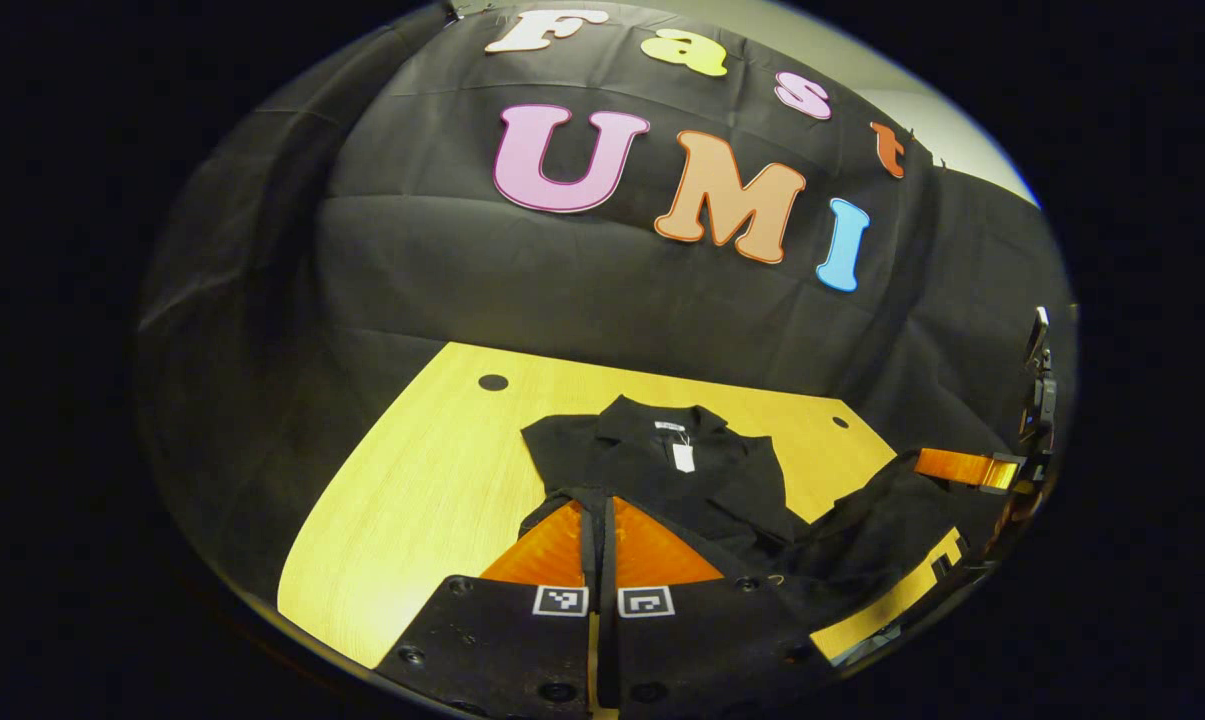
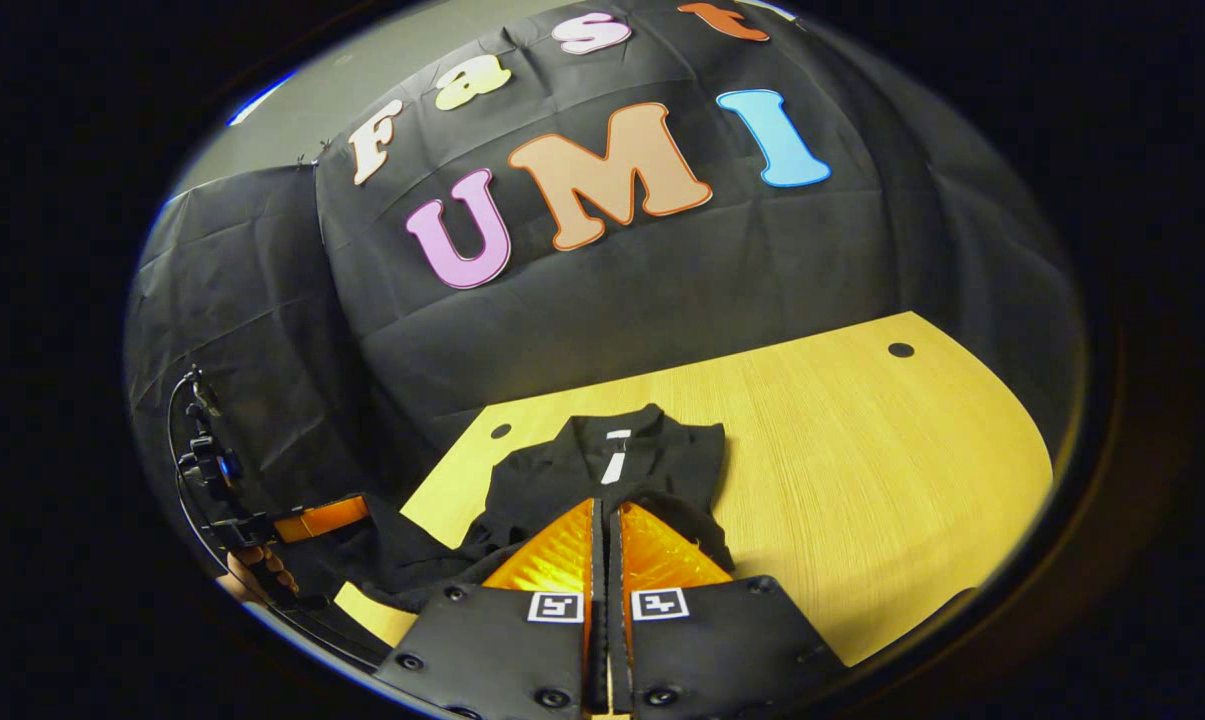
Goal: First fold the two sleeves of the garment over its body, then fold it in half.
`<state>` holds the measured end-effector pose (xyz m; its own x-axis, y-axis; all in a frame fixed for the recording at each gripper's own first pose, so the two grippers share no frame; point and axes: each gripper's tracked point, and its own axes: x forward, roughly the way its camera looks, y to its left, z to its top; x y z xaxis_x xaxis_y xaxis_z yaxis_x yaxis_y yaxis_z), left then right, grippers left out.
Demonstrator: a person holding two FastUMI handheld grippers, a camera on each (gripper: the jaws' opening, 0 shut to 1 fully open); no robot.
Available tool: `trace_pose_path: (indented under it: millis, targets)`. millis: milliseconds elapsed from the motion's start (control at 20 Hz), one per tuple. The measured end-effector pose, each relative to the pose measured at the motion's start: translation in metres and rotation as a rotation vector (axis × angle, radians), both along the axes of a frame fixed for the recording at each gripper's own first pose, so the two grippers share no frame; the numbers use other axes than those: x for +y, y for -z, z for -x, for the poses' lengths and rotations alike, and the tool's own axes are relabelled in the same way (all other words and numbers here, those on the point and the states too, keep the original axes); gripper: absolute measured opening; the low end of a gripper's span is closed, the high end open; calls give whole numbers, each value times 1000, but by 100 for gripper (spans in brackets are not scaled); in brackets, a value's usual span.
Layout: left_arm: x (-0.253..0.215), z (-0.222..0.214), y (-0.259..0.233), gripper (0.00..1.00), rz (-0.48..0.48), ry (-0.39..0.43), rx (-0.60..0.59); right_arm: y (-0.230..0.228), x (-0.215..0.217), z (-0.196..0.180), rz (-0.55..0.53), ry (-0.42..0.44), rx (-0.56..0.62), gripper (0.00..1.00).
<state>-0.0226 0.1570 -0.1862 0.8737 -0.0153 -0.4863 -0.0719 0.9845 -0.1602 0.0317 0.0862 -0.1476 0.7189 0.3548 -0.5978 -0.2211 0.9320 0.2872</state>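
Black fabric sits pinched between my left gripper (image 1: 598,545)'s fingers — they are drawn together with only a thin seam of cloth between them, at the near hem of the garment (image 1: 662,470). My right gripper (image 2: 607,545) reads the same in its own view: fingers nearly closed, dark cloth caught in the slit, again at the near edge. I judge both grips are set on the bottom hem so that it can be carried toward the collar for the half fold.

The garment lies on the wooden table (image 1: 422,480), roughly mid-table. Collar (image 1: 667,415) and its white tag (image 1: 683,455) point away from me, toward the booth's cloth wall; long axis runs near-to-far, hem at my fingers.

One sleeve (image 1: 887,520) looks unfinished — in the left gripper view it trails off sideways toward the table's edge, reaching the other gripper (image 1: 962,467). Whether the opposite sleeve is folded in I cannot tell; that side of the body looks compact.
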Motion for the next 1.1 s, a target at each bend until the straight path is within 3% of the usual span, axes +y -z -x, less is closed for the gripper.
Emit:
trace_pose_path:
  millis: [300,800,1000,1100]
  targets:
    - [7,-52,-5,0,-25,7,-32,-2,-2,-52,-13,6,-7,3]
    - [38,-141,10,0,-48,-65,-71,11,-7,-148,4,21,-15,3]
    - [42,-167,25,0,-116,-50,-53,28,-12,-178,10,37,6,3]
    - [56,-176,30,0,-182,-117,-39,40,-16,-188,16,69,33,3]
